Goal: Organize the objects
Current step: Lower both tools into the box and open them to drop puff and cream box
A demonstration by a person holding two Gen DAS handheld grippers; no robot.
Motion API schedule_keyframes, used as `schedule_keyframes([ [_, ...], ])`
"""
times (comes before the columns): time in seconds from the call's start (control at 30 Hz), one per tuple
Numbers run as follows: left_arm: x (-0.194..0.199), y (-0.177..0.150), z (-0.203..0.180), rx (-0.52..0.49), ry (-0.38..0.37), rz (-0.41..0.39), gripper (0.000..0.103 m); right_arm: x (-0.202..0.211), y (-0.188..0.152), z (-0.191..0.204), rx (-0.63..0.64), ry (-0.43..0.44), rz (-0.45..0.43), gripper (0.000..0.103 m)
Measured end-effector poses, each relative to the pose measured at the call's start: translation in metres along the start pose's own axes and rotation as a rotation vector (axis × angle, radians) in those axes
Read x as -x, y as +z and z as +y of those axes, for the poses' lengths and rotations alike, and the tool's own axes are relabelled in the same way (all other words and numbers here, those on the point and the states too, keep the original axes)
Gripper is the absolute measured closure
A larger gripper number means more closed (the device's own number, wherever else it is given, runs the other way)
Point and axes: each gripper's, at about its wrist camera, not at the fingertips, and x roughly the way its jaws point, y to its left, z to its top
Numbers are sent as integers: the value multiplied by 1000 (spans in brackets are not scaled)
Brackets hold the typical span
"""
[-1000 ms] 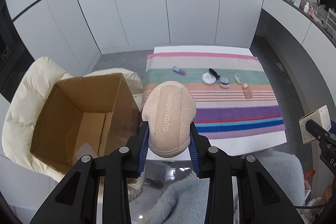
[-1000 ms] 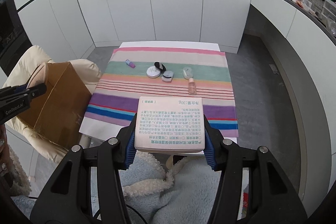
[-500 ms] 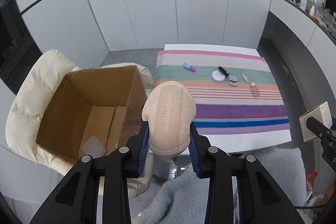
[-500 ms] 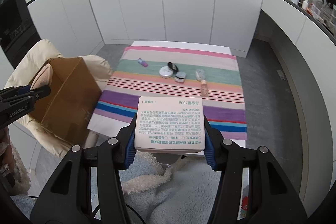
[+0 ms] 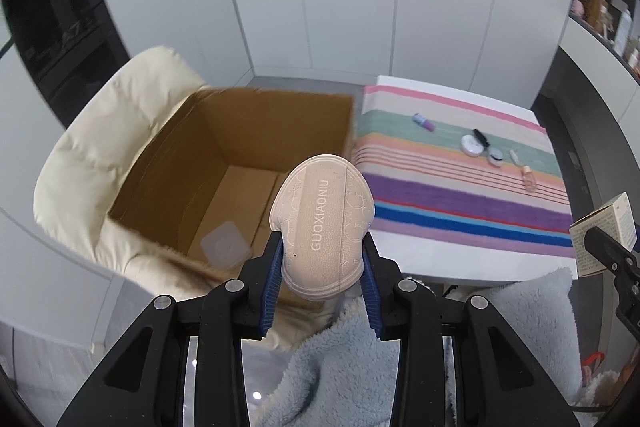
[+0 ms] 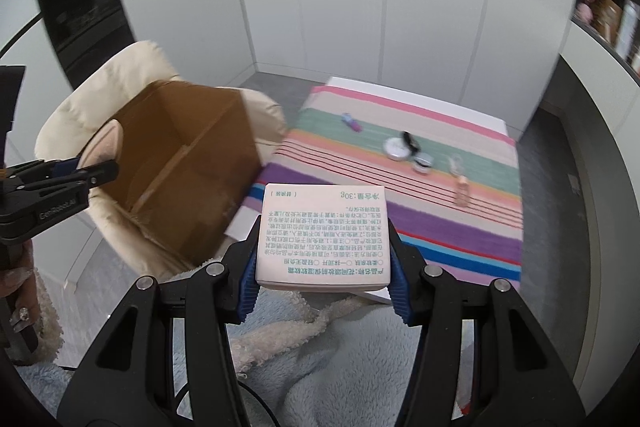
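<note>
My left gripper [image 5: 323, 251] is shut on a beige shoe sole [image 5: 322, 207] stamped with letters, whose toe end hangs over the near right corner of an open cardboard box [image 5: 248, 131]. A clear plastic lid or tub [image 5: 225, 245] lies on the box floor. My right gripper [image 6: 323, 257] is shut on a pale pink carton [image 6: 323, 227] with green and black print, held above the near edge of the striped cloth [image 6: 460, 227]. In the right wrist view the left gripper [image 6: 94, 171] and the sole [image 6: 102, 147] show at the left, beside the box [image 6: 188, 163].
The box sits on a cream padded chair [image 5: 100, 155]. The striped cloth [image 5: 460, 195] covers a white table holding a purple tube [image 5: 423, 122], a round compact [image 5: 472, 146], a small jar [image 5: 496, 158] and a peach bottle [image 5: 529, 179]. Blue fleece [image 5: 352, 367] lies below both grippers.
Both grippers have swung left toward the cardboard box, which now fills more of each view. The sole and the carton stay clamped as before.
</note>
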Motion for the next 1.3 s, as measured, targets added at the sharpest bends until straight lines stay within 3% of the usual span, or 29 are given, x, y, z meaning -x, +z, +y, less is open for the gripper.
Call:
schedule_keyframes([
  [0.53, 13, -29, 91, 173, 109, 11, 66, -33, 1, 113, 225, 171, 61, 48],
  [0.77, -8, -28, 96, 181, 80, 40, 65, -49, -2, 135, 273, 183, 98, 48],
  [0.93, -25, -2, 97, 189, 23, 62, 65, -64, 7, 144, 288, 185, 120, 48],
  [1.07, -35, 25, 103, 179, 68, 19, 63, -81, 22, 160, 308, 187, 125, 48],
  [1.2, -49, 41, 120, 213, 41, 31, 63, -97, 41, 180, 324, 193, 111, 48],
  [1.3, -60, 47, 131, 217, 66, 31, 63, -106, 57, 194, 328, 208, 99, 48],
])
